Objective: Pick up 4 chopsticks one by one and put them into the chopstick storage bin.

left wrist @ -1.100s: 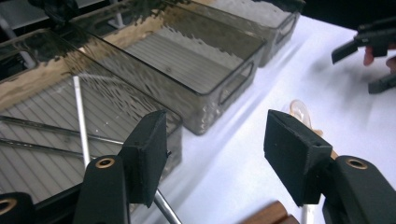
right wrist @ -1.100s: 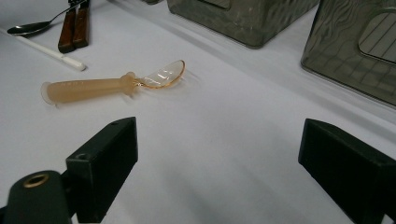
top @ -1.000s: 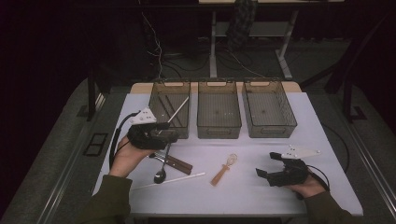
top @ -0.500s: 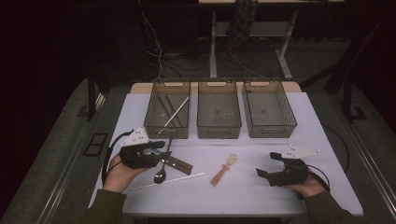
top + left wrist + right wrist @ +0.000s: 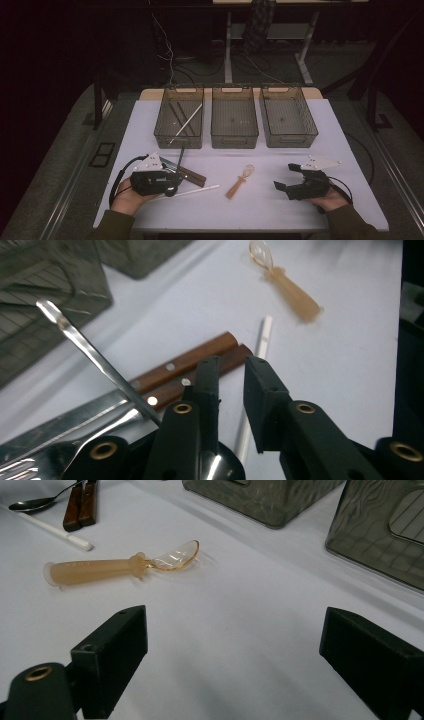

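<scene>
My left gripper (image 5: 172, 185) (image 5: 232, 365) hovers low over cutlery at the table's front left, its jaws a narrow gap apart with nothing gripped. Under it lie two wooden-handled knives (image 5: 190, 174) (image 5: 190, 360), a metal spoon (image 5: 180, 155) (image 5: 90, 350) and a white stick (image 5: 200, 190) (image 5: 264, 335) that runs beneath the gap. An amber plastic spoon (image 5: 240, 181) (image 5: 115, 567) lies mid-table. My right gripper (image 5: 286, 176) (image 5: 235, 617) rests at the front right, wide open and empty, pointing toward that spoon.
Three dark see-through bins stand in a row at the back: the left bin (image 5: 160, 135) holds a white stick (image 5: 186, 122), while the middle bin (image 5: 235, 142) and right bin (image 5: 290, 142) look bare. The white table's front edge (image 5: 250, 227) is close to both hands.
The left gripper drew back from the left bin toward the front-left cutlery, leaving a white stick lying in that bin. The right gripper stayed put.
</scene>
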`<state>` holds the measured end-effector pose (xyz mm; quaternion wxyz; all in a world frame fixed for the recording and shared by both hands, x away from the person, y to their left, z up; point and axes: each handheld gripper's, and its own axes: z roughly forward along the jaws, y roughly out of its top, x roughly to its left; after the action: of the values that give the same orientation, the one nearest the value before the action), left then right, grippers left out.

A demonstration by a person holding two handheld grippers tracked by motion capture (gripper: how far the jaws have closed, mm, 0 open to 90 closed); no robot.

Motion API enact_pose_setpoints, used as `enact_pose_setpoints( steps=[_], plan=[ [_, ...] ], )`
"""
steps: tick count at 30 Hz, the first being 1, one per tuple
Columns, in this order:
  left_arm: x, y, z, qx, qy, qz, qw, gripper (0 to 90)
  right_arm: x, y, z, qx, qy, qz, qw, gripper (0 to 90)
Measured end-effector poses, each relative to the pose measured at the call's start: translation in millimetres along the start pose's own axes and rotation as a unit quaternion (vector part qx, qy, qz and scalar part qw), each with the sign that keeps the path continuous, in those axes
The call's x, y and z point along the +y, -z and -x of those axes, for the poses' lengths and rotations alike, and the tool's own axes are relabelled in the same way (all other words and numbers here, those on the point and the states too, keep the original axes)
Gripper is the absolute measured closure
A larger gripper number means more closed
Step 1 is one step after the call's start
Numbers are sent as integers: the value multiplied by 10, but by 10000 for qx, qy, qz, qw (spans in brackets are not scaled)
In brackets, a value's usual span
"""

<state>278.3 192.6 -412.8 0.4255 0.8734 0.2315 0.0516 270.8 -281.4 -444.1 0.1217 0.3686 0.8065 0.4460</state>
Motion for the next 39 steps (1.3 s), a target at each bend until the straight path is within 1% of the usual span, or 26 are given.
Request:
enact_pose_setpoints(
  steps=[1, 4, 7, 12, 15, 18, 22, 23, 28, 30, 36, 39],
  plan=[
    [-8, -24, 2, -44, 11, -48, 10000, 774, 1, 0, -3, 4, 15, 4, 10000, 112],
    [-30, -109, 24, -156, -83, -296, 9994, 789, 2, 2, -9, 6, 37, 1, 10000, 112],
    [-50, -163, 37, -270, -155, -441, 9985, 793, 2, 0, -13, 18, 59, -11, 10000, 112],
    [-66, -226, 54, -251, -304, -678, 9969, 792, 5, -3, -23, 29, 100, -13, 9999, 112],
    [-75, -253, 58, -268, -351, -749, 9962, 786, 6, -6, -26, 41, 111, -21, 9999, 112],
    [-84, -274, 51, -271, -355, -825, 9956, 782, 7, -6, -31, 47, 119, -30, 9999, 112],
    [-92, -310, 50, -335, -357, -867, 9950, 782, 8, -7, -34, 48, 132, -27, 9999, 112],
    [-96, -319, 46, -333, -368, -912, 9946, 782, 8, -7, -34, 48, 134, -26, 9999, 112],
    [-128, -323, -1, -436, -280, -824, 9952, 801, 9, -7, -36, 45, 139, -31, 9999, 113],
    [-146, -318, -16, -473, -204, -772, 9957, 806, 9, -8, -37, 48, 143, -30, 9999, 112],
    [-140, -320, -25, -512, -238, -785, 9953, 823, 11, -10, -45, 57, 160, -34, 9998, 113],
    [-135, -324, -31, -590, -231, -792, 9948, 830, 12, -12, -45, 62, 179, -35, 9998, 113]
  ],
)
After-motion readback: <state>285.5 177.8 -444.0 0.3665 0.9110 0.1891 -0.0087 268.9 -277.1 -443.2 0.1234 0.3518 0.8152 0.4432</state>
